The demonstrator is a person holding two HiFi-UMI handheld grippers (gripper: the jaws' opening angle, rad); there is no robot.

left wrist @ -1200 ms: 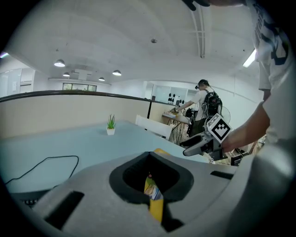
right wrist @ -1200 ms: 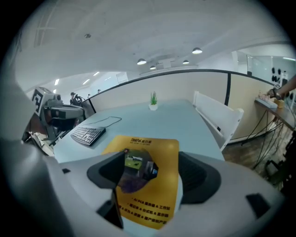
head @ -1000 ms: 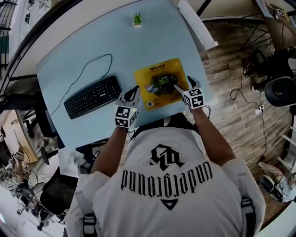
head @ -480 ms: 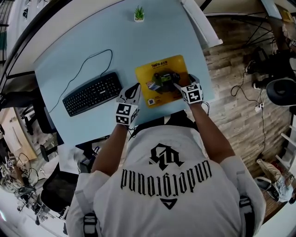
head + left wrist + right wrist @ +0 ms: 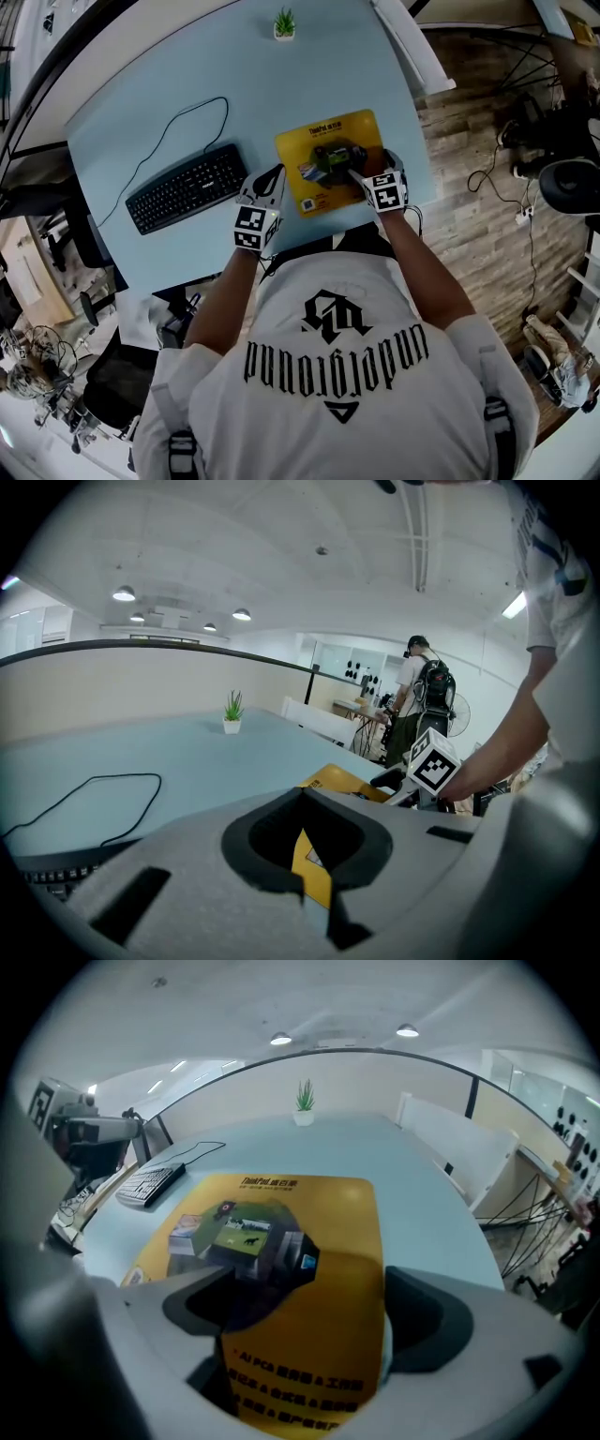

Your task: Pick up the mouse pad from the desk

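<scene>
The yellow printed mouse pad (image 5: 330, 159) lies flat on the pale blue desk (image 5: 187, 103), close to its near right corner. My right gripper (image 5: 367, 174) is low over the pad's near right part. In the right gripper view its jaws (image 5: 305, 1321) stand wide apart and have just been opening; the mouse pad (image 5: 309, 1241) runs between them with neither jaw pressing on it. My left gripper (image 5: 268, 187) hovers just left of the pad's left edge. Its jaws (image 5: 307, 855) are together, and a strip of the mouse pad (image 5: 342, 780) shows through their notch and beyond them.
A black keyboard (image 5: 186, 187) with a looping cable (image 5: 178, 131) lies left of the pad. A small potted plant (image 5: 284, 24) stands at the desk's far edge. The desk's right edge drops to a wooden floor (image 5: 469, 187) with cables and a chair base.
My right gripper has come down onto the pad's near right part. The left gripper has stayed beside the pad's left edge.
</scene>
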